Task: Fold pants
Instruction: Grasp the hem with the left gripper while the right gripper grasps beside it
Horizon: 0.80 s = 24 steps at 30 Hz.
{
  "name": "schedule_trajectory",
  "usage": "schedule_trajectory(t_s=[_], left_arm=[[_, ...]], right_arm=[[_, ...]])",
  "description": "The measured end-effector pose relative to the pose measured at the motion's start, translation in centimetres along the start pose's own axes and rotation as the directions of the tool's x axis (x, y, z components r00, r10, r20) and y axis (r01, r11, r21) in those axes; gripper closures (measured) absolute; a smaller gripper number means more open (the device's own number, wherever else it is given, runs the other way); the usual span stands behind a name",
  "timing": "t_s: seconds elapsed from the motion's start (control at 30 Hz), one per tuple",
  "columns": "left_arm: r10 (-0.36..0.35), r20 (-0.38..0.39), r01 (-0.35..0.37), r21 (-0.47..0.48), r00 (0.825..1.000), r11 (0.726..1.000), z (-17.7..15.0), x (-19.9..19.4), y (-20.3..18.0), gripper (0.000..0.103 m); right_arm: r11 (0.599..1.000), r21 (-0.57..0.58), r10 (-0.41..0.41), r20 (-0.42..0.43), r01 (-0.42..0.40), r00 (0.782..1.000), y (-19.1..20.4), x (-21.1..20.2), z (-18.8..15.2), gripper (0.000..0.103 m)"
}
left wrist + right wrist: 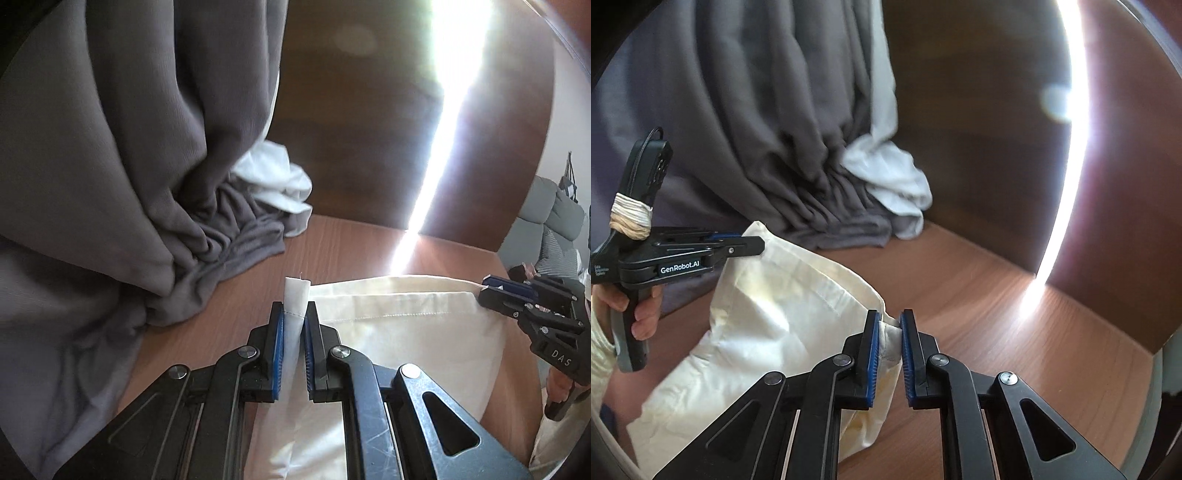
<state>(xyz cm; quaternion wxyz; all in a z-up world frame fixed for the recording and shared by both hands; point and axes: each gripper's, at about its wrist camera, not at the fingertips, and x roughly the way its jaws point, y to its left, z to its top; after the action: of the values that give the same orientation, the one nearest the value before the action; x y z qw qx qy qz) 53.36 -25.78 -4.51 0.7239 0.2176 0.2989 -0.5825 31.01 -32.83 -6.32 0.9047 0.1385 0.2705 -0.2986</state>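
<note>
While clamped, pants crosswise between claws

This looks like a room in a home: a wood-grain table stands against heavy grey curtains whose hems, with a white lining, pool on its top. Sunlight cuts through a gap, and a grey padded jacket hangs behind.

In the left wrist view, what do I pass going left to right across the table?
Grey curtain → white cloth → left gripper pinching one corner of the cream pants → right gripper at the other corner.
</note>
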Motion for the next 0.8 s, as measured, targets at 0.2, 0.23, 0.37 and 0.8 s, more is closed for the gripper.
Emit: schedule_trajectory(t_s=[0.2, 0.23, 0.37, 0.8], left_arm=[[0.045, 0.064, -0.046, 0.006, 0.997, 0.999, -0.8, -5.1, -0.2, 0.092], [0.058, 0.075, -0.058, 0.001, 0.995, 0.998, -1.1, -6.0, -0.2, 0.092], [0.093, 0.102, -0.089, -0.040, 0.990, 0.995, -2.7, -8.7, -0.1, 0.092], [0.226, 0.043, -0.223, -0.078, 0.973, 0.972, -10.0, -15.1, 0.3, 0.092]], right_arm=[[0.999, -0.040, 0.029, 0.081, -0.026, 0.996, 2.3, -4.3, 0.5, 0.091], [0.998, -0.045, 0.035, 0.093, -0.031, 0.995, 2.7, -4.9, 0.5, 0.091], [0.995, -0.079, 0.076, 0.127, -0.066, 0.989, 5.0, -7.2, 0.1, 0.091], [0.958, -0.207, 0.226, 0.109, -0.200, 0.968, 11.2, -11.1, -3.0, 0.091]])
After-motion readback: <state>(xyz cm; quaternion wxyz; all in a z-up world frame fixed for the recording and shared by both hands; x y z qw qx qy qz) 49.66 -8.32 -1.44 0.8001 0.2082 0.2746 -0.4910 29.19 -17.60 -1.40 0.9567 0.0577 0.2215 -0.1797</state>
